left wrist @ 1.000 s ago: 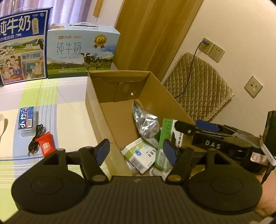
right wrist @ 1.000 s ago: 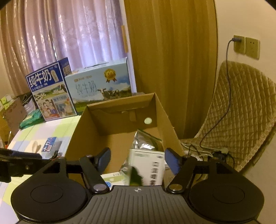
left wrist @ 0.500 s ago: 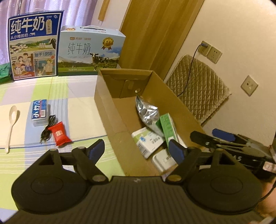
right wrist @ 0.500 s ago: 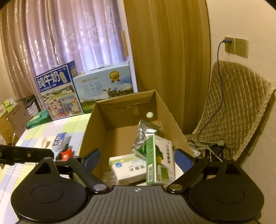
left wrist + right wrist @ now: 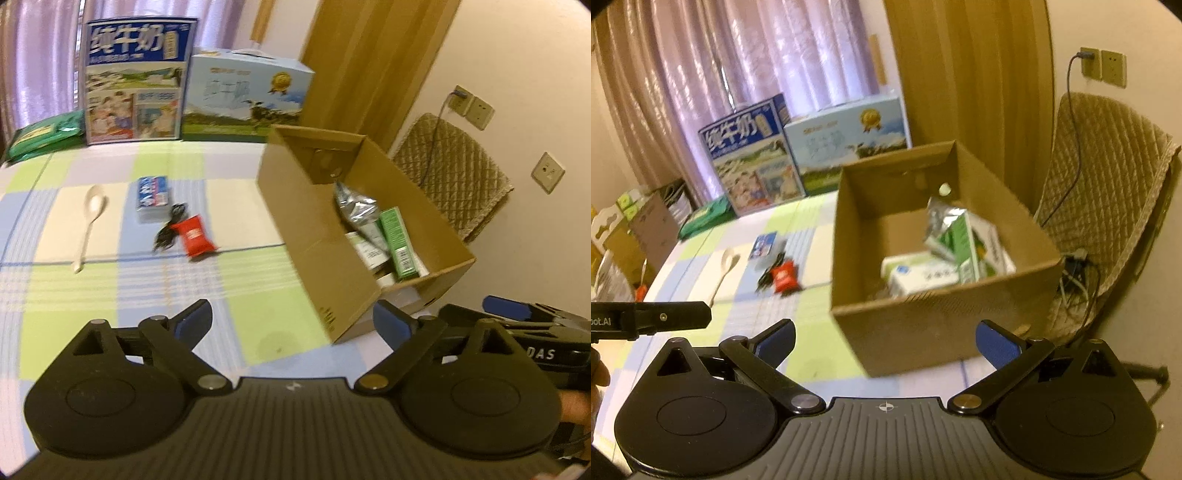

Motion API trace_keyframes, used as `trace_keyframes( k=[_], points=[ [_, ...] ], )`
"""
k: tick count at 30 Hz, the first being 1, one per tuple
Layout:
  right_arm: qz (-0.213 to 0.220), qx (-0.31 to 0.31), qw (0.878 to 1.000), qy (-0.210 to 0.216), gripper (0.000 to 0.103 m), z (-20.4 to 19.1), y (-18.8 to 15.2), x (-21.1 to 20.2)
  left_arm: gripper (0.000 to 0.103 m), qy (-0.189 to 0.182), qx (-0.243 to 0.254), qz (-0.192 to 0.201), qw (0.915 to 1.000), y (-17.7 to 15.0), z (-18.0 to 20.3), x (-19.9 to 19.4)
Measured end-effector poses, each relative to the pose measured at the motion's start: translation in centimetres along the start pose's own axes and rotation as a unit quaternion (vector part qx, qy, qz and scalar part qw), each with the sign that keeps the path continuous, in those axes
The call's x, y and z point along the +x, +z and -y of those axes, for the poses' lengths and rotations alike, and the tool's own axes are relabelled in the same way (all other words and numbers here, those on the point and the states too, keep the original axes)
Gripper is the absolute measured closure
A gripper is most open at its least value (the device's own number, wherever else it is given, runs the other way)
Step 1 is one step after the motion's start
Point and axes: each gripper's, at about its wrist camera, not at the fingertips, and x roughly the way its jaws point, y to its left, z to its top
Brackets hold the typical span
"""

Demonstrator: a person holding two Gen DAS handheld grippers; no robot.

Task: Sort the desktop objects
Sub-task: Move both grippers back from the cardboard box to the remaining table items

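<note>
Left wrist view: a checked green, blue and white tablecloth [image 5: 110, 288] is seen. At the far edge stand two printed milk cartons, the dark blue one [image 5: 135, 79] marked "纯牛奶", the pale blue one [image 5: 247, 98] too blurred to be read. At right, an open corrugated cardboard box [image 5: 325, 258] is seen holding a crinkled silver foil pouch [image 5: 356, 206], a green carton [image 5: 399, 240] and a white packet [image 5: 365, 251]. Left of the box lie a cream spoon [image 5: 90, 221], a blue-and-white pack [image 5: 153, 195], a black coiled cable [image 5: 168, 230] and a red wrapped sweet [image 5: 194, 236]. The left gripper [image 5: 291, 325] is held with jaws wide apart, empty, above the cloth. The right gripper [image 5: 884, 341], marked "DAS", is likewise spread wide and empty, near the box's front wall.
</note>
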Motion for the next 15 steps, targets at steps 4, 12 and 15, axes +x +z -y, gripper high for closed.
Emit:
trace_keyframes(
  k=[4, 12, 15],
  points=[
    [-0.013, -0.012, 1.000, 0.007, 0.002, -1.5, -1.1, -0.2, 0.005, 0.014, -0.008, -0.001, 0.9999, -1.3, -1.6, -1.0],
    [-0.035, -0.032, 0.999, 0.022, 0.002, -4.0, -2.4, 0.6, 0.002, 0.051, -0.008, -0.010, 0.9986, -3.0, -4.6, -2.0],
    [-0.043, -0.037, 0.998, 0.029, 0.002, -4.7, -2.9, 0.9, 0.002, 0.053, -0.007, -0.012, 0.9985, -3.4, -5.6, -2.2]
  ],
)
